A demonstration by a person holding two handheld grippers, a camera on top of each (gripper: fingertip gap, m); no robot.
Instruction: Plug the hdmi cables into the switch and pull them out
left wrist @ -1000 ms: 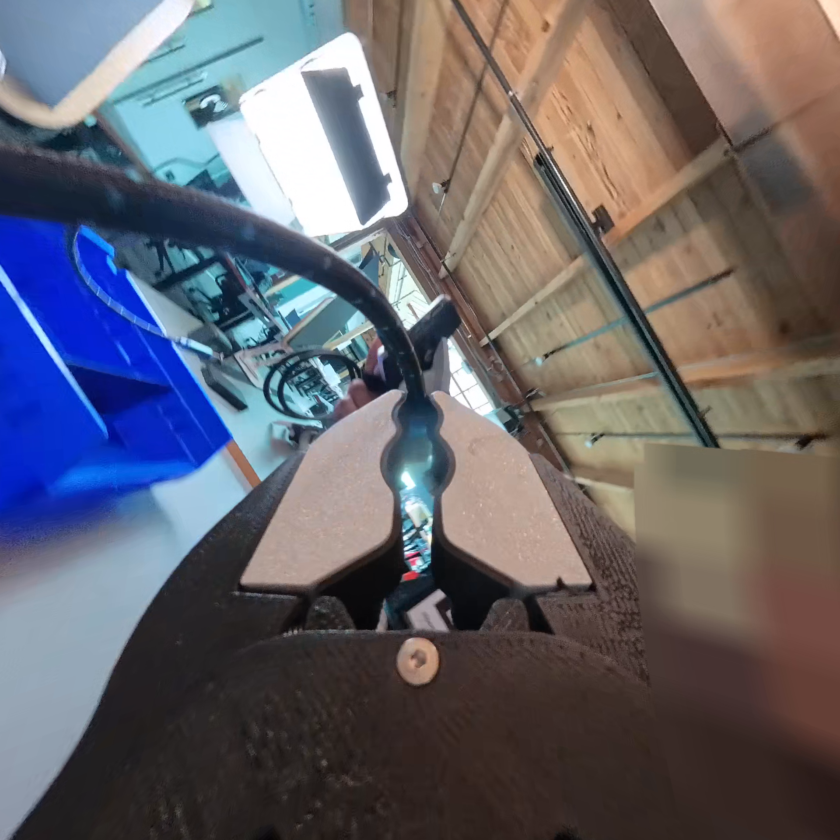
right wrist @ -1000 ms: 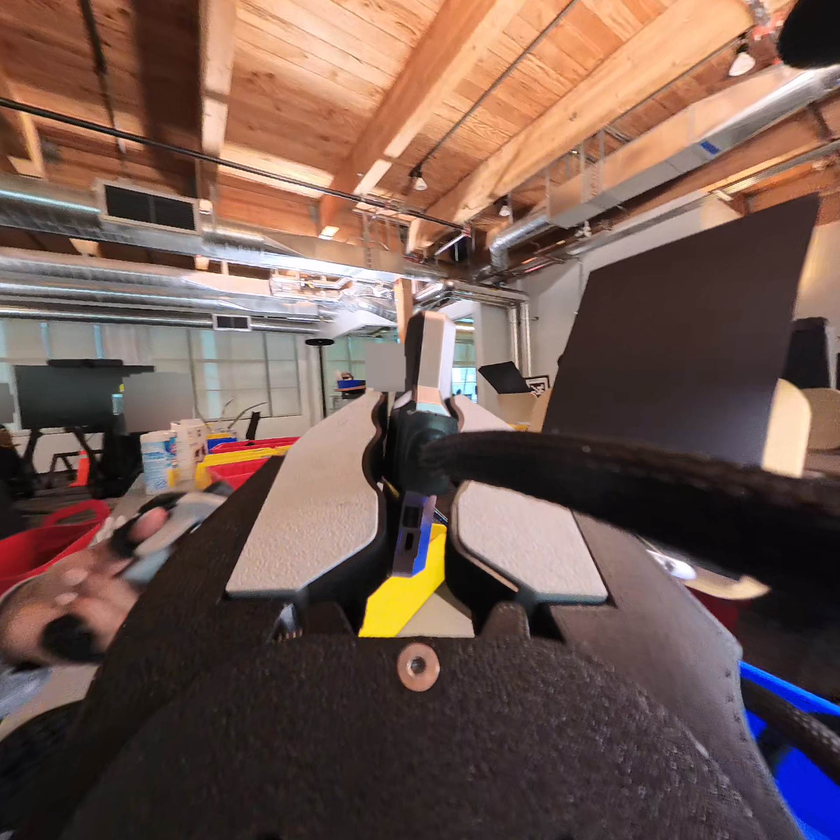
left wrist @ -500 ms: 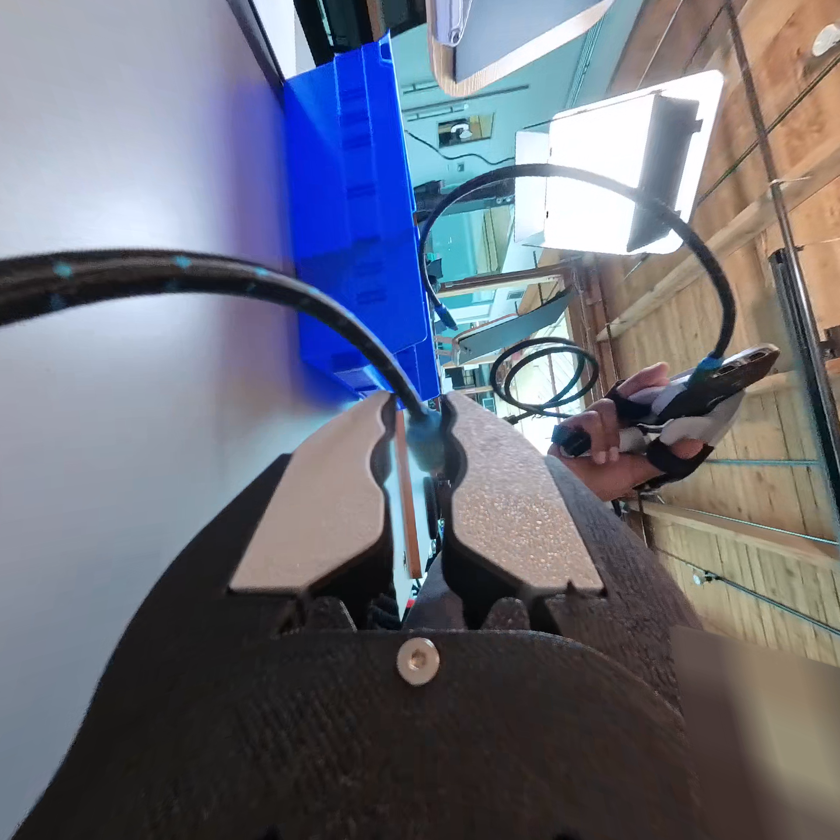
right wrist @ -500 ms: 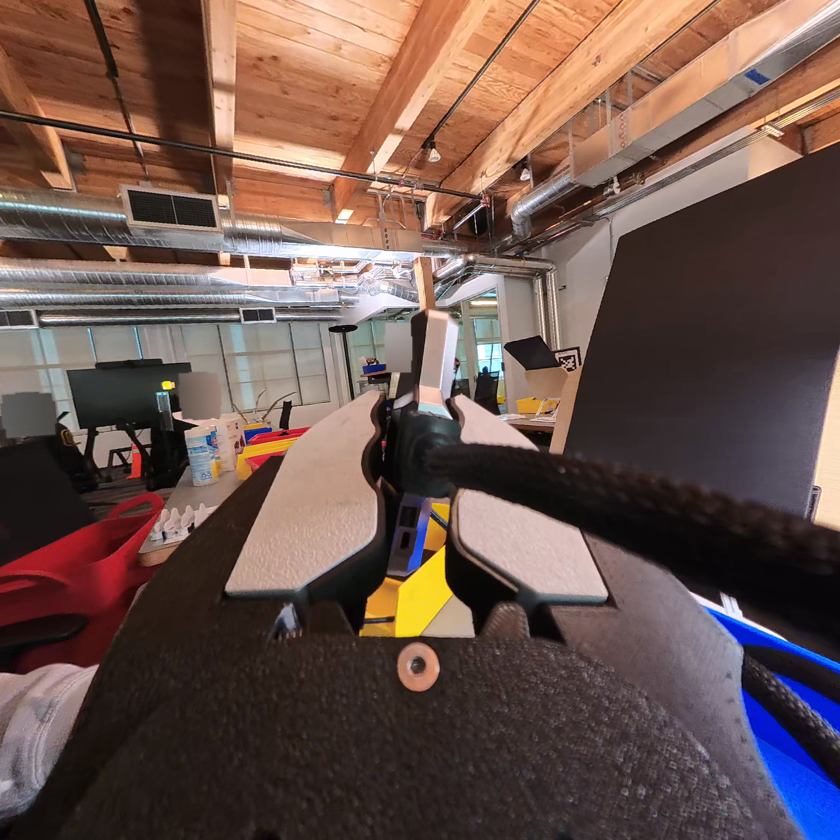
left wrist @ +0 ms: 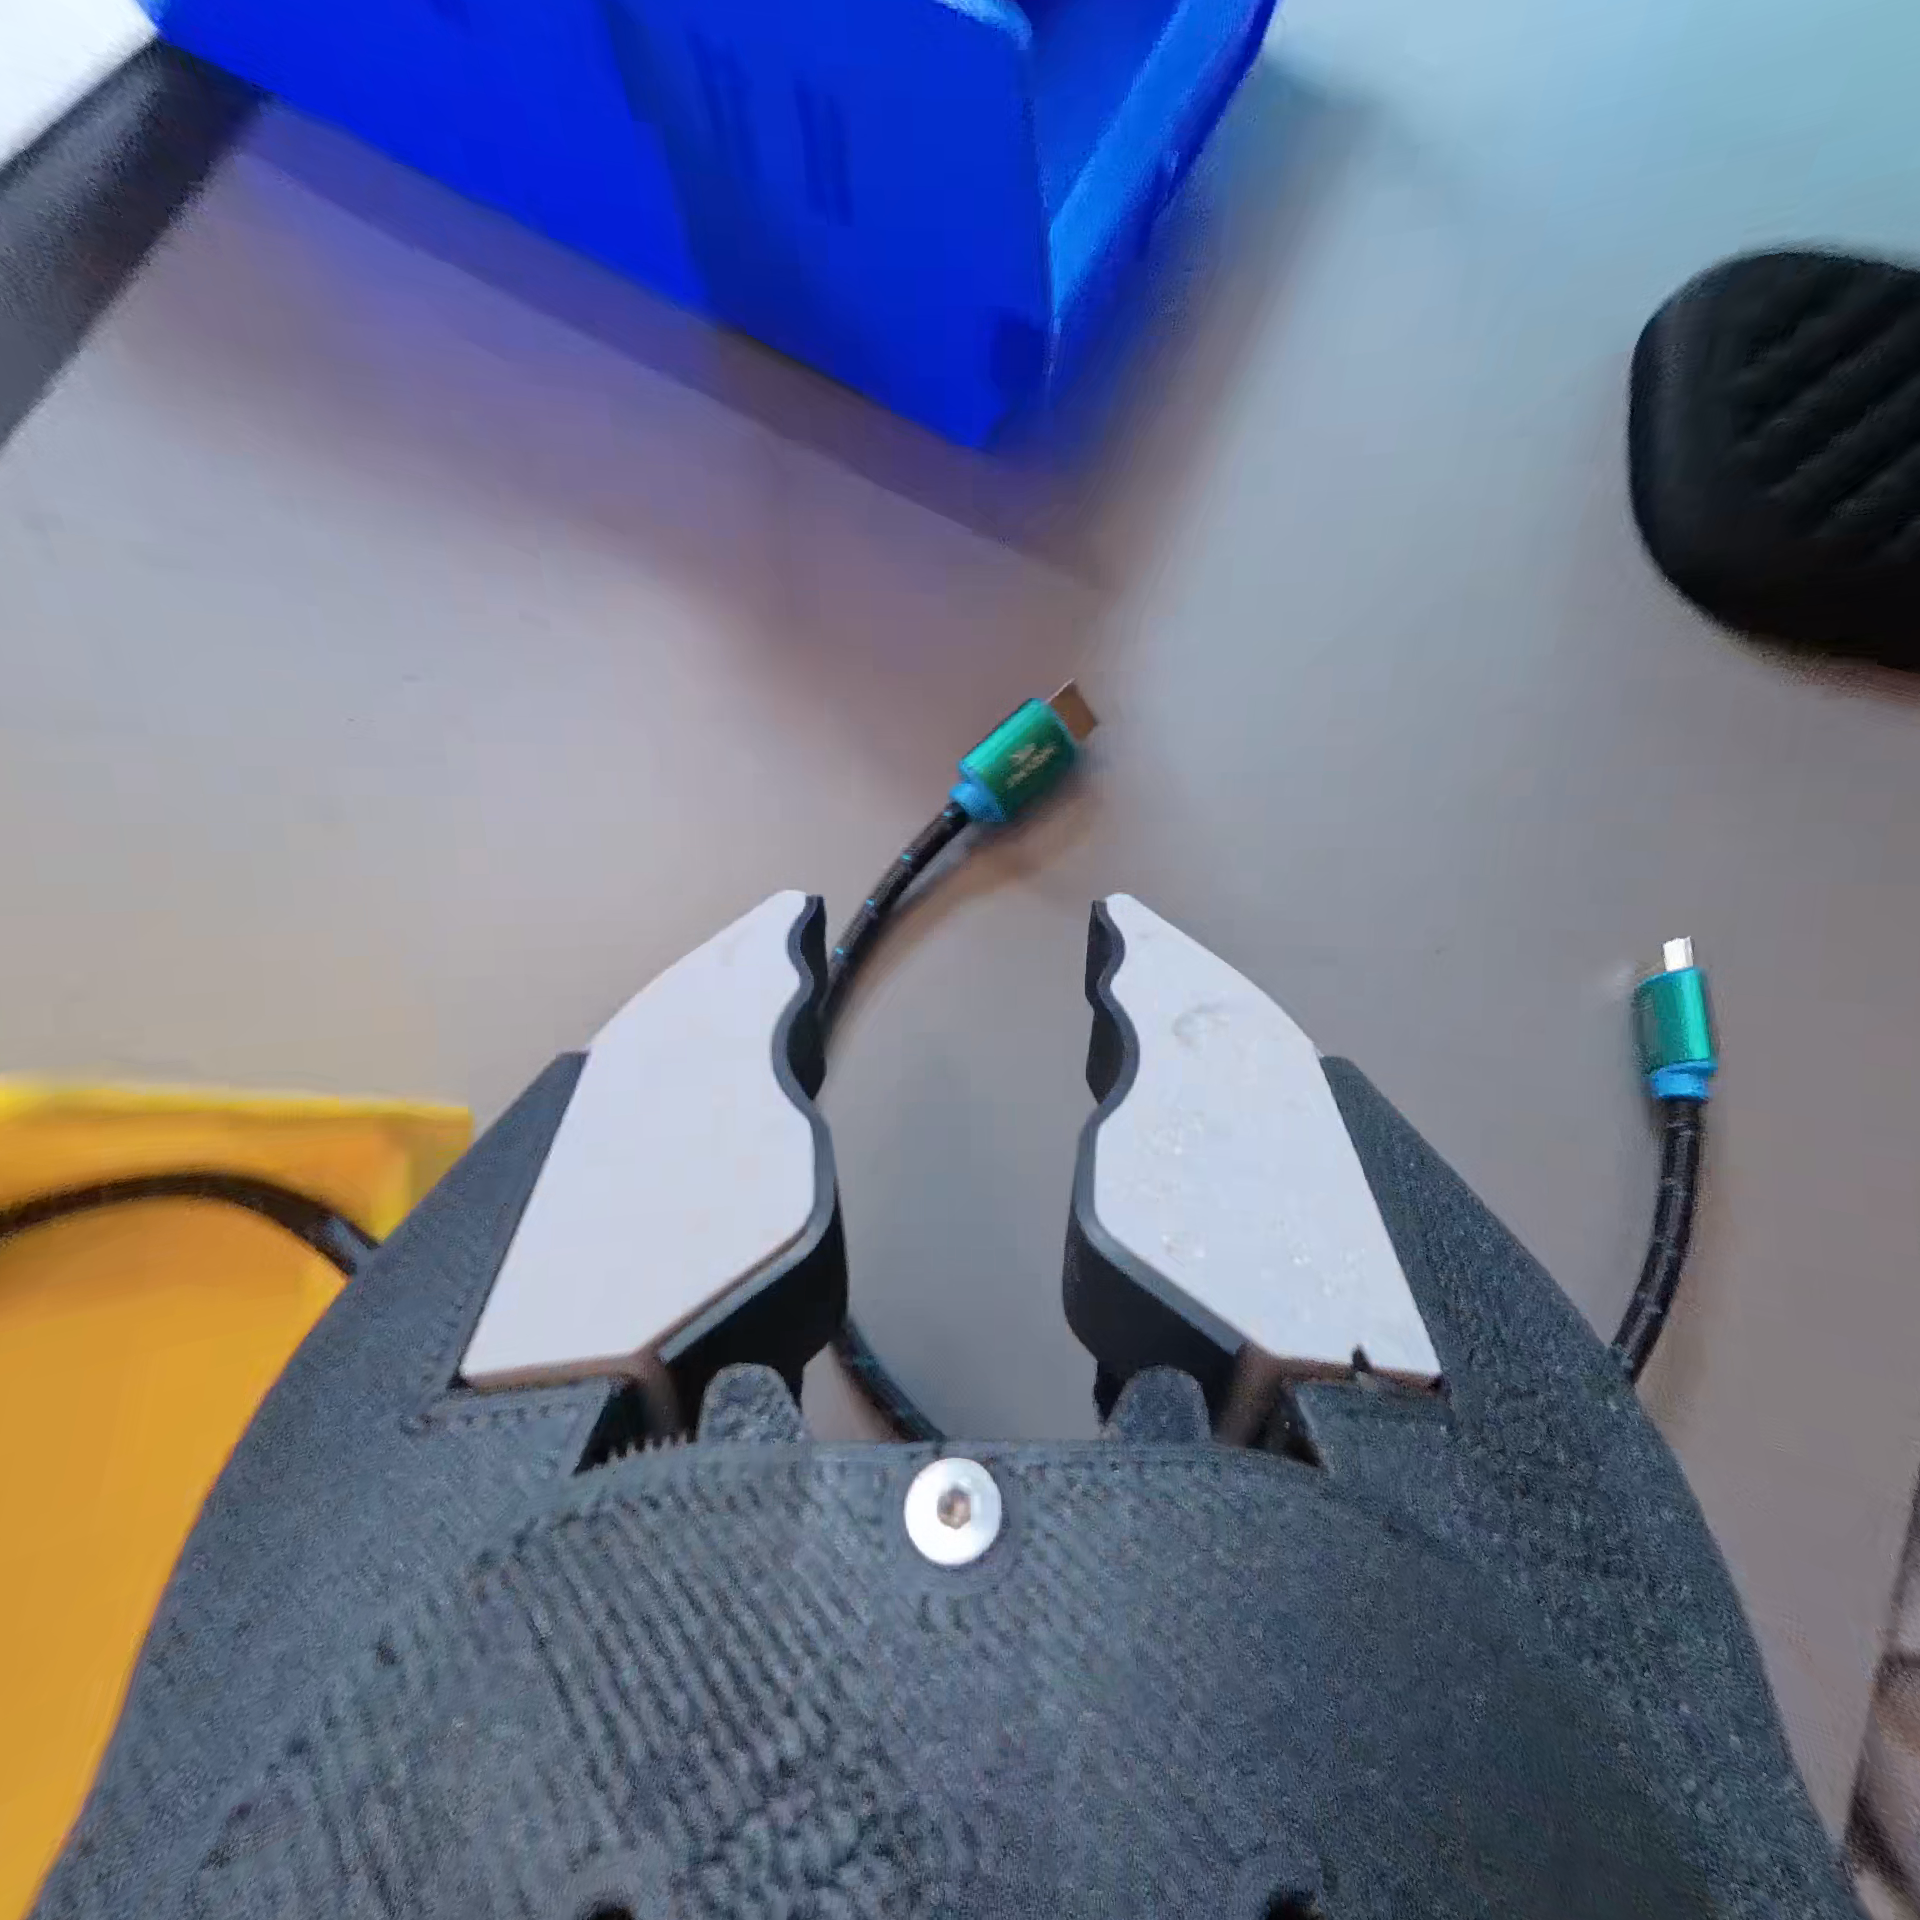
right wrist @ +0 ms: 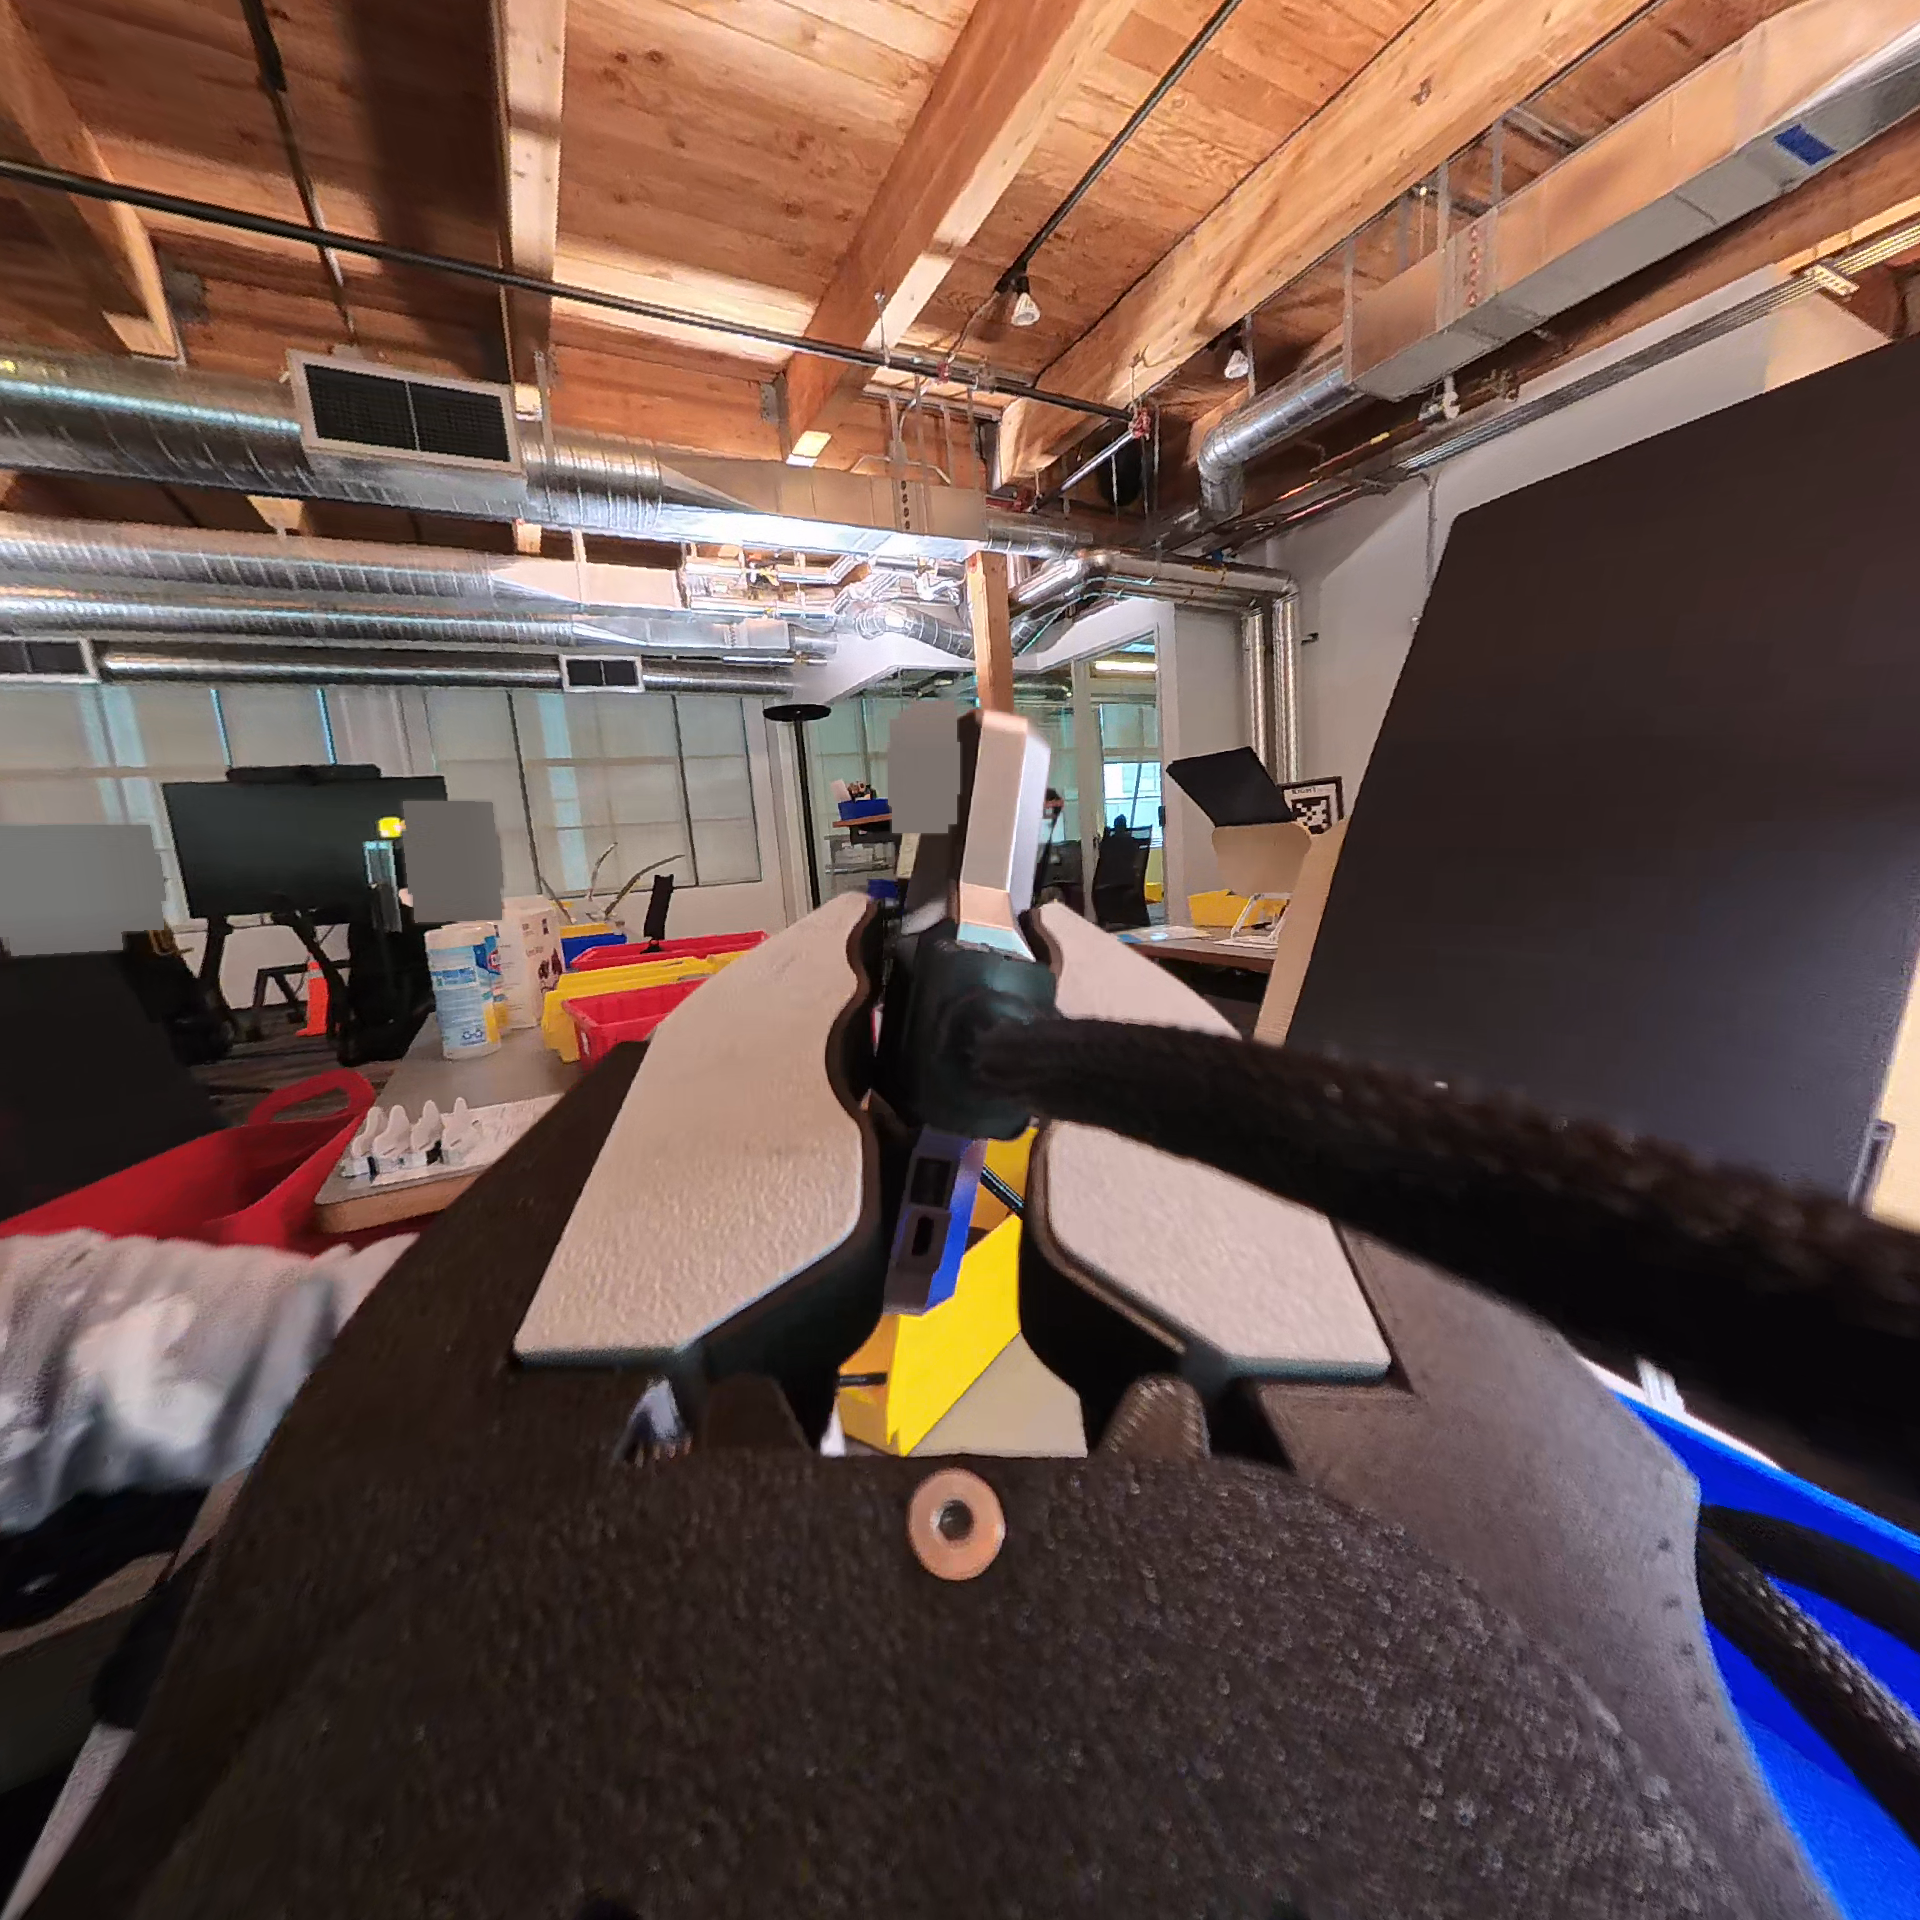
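Two green HDMI plugs lie loose on the grey table: one plug just ahead of the left gripper, fingers apart, its braided cable passing between them; second plug off right. Right gripper is clamped on the switch, one cable plugged in. Likely next: pinch the near plug by its shell, square to the port. Blue bin ahead, yellow bin left; open tabletop between
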